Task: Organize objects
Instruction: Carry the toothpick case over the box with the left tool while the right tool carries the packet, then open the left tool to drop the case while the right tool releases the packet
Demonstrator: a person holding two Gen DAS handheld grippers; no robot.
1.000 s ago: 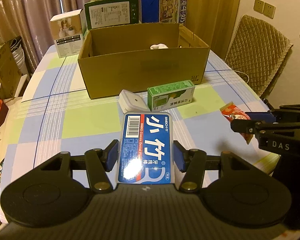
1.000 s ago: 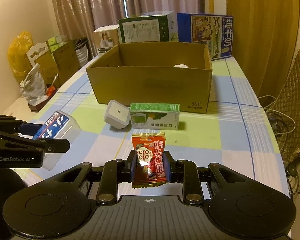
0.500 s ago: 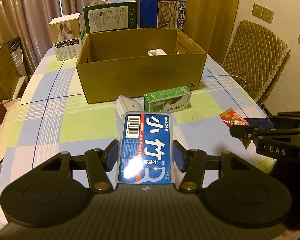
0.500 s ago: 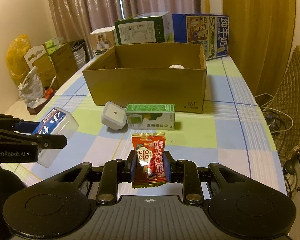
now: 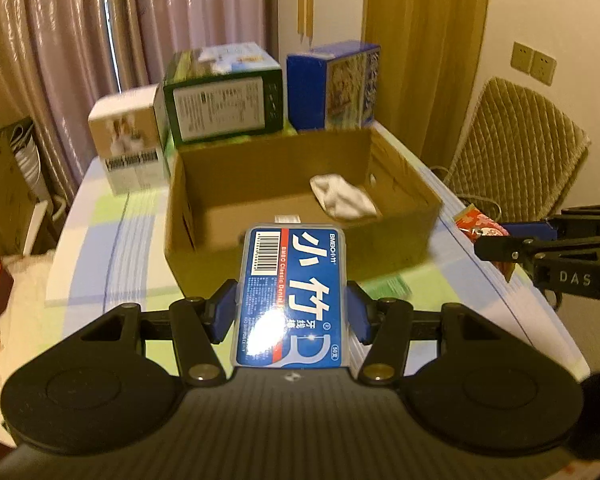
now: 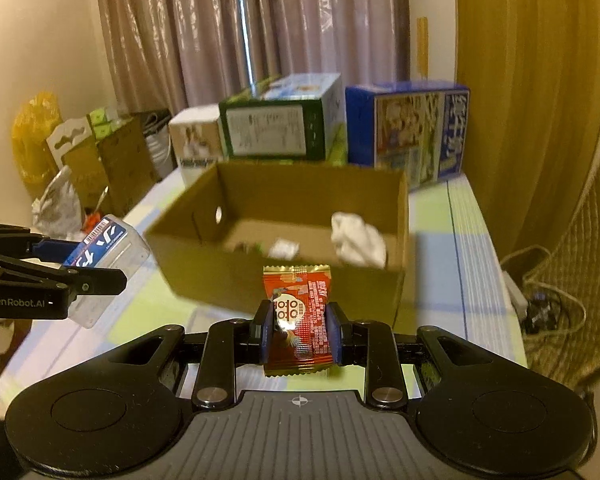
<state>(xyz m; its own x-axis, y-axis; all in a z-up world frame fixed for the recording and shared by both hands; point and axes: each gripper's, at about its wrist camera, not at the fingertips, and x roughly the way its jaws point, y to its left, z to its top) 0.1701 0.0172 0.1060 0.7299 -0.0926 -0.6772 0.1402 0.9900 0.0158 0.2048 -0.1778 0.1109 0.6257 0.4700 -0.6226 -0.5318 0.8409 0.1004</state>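
Observation:
My left gripper (image 5: 292, 312) is shut on a clear plastic box with a blue floss-pick label (image 5: 294, 292), held in the air just before the near wall of the open cardboard box (image 5: 300, 256). My right gripper (image 6: 300, 330) is shut on a red snack packet (image 6: 300, 312), also raised near that cardboard box (image 6: 284, 288). Inside the box lie a crumpled white cloth (image 5: 342, 196) and a small white item (image 6: 284, 249). The left gripper (image 6: 80, 276) shows at the left of the right wrist view. The right gripper (image 5: 512, 244) shows at the right of the left wrist view.
Behind the cardboard box stand a white carton (image 5: 130, 140), a green carton (image 5: 224, 100) and a blue carton (image 5: 336, 84). A green box (image 5: 388, 286) peeks out on the checked tablecloth. A quilted chair (image 5: 516, 148) stands to the right, clutter and cartons (image 6: 100, 152) to the left.
Both grippers have risen and moved forward toward the cardboard box, each still holding its item. The box interior now shows from above; the green box and white container have dropped mostly out of view.

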